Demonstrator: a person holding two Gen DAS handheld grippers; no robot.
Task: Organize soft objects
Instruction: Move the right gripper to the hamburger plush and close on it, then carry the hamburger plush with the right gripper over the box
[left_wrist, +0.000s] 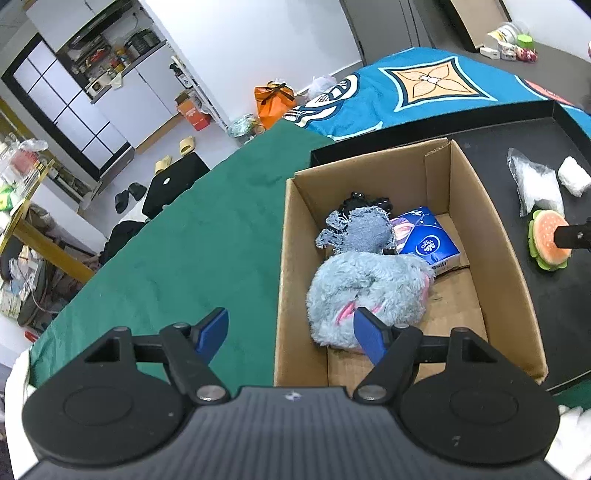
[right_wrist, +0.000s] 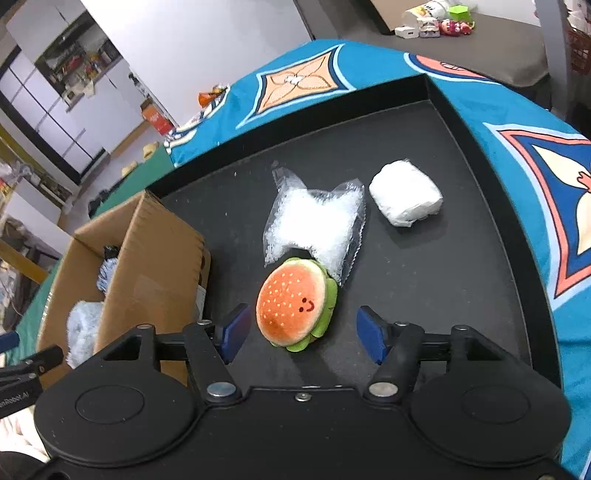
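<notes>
A cardboard box (left_wrist: 291, 236) holds a fluffy blue plush (left_wrist: 369, 291), a denim toy (left_wrist: 358, 232) and a blue tissue pack (left_wrist: 428, 240). My left gripper (left_wrist: 291, 338) is open and empty above the box's near left corner. My right gripper (right_wrist: 301, 332) is open, its fingers on either side of a burger plush (right_wrist: 291, 304) lying on the black tray (right_wrist: 461, 258). A clear crinkly bag (right_wrist: 317, 218) and a white wrapped bundle (right_wrist: 406, 197) lie beyond the burger. The box also shows in the right wrist view (right_wrist: 147, 251).
The tray sits on a teal patterned cloth (right_wrist: 517, 122), with a green cloth (left_wrist: 192, 236) to the left of the box. Small items (right_wrist: 436, 22) lie on a grey surface at the back. A cluttered room floor lies beyond the table's left edge.
</notes>
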